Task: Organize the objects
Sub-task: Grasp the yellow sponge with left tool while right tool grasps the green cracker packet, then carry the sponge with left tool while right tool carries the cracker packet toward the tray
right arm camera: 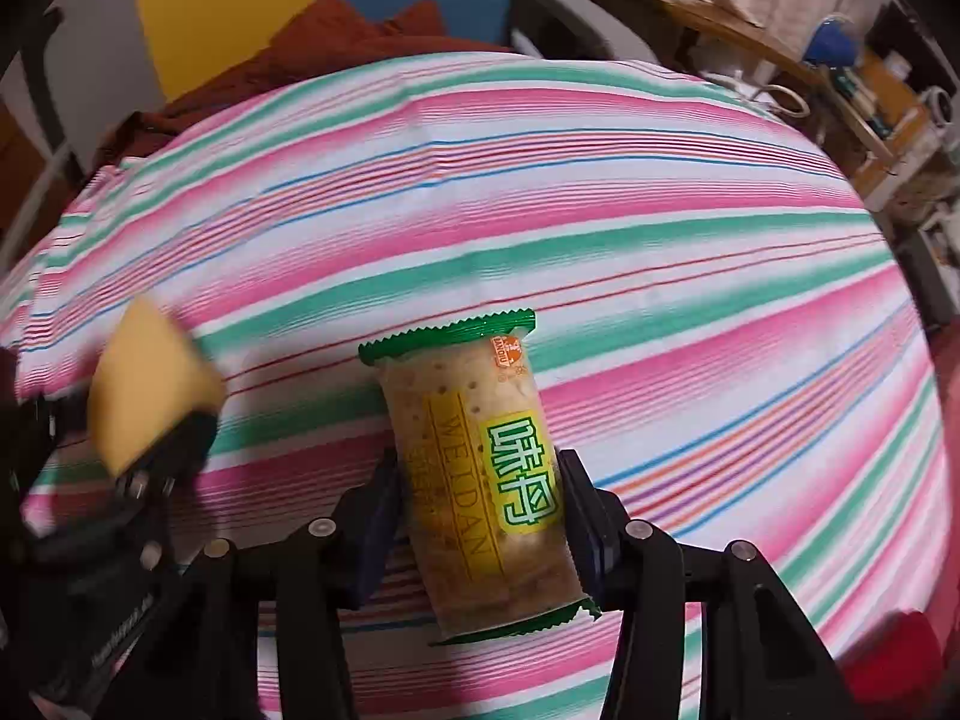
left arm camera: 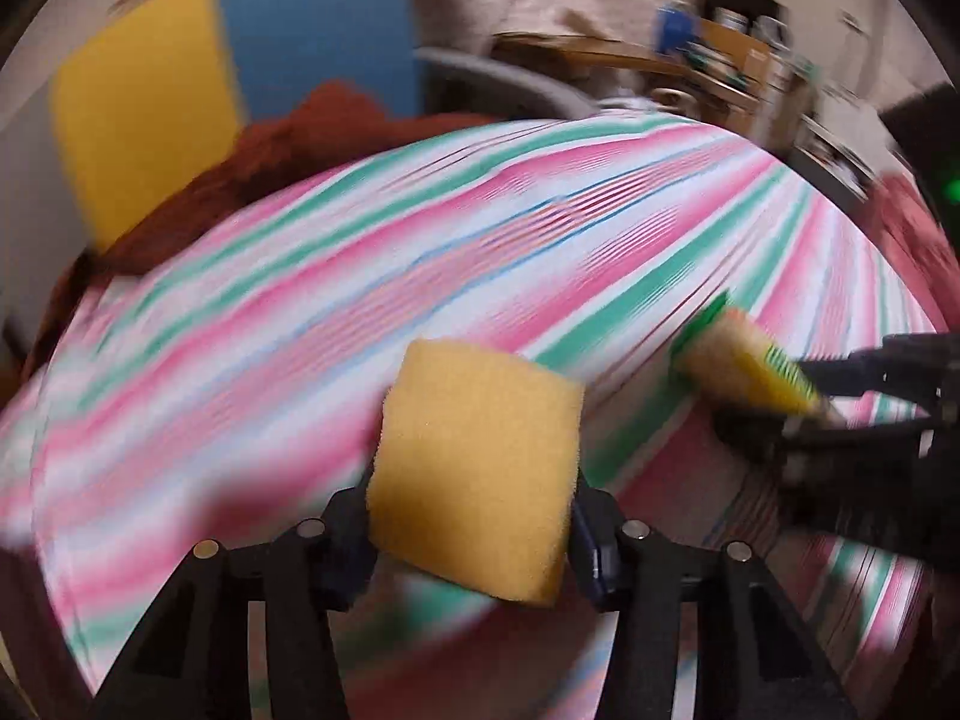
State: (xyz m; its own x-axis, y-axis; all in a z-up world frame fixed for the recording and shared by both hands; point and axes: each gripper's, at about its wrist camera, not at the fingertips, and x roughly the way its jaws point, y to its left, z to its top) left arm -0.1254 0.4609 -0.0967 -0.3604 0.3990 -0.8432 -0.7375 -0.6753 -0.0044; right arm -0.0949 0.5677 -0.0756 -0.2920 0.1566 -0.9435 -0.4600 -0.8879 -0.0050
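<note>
Gripping a yellow sponge [left arm camera: 474, 474], left gripper [left arm camera: 471, 531] fingers clenched, frame centre | right gripper [right arm camera: 480, 516] fingers clamp biscuit packet [right arm camera: 474, 468], label "WEIDAN", lower centre | striped bench cloth [right arm camera: 600, 192] beneath both

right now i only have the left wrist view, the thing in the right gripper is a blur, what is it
Observer: A snack packet with serrated green ends, clamped between the right gripper fingers.
Operator: any label on it
Observer: Yes, a yellow panel reading WEIDAN and a green sticker with white characters; through the clear film it looks like crackers.
Operator: is my sponge seen from there
Observer: Yes, the yellow sponge shows at the left edge of the right wrist view, blurred, held in the left gripper above the striped cloth.
</note>
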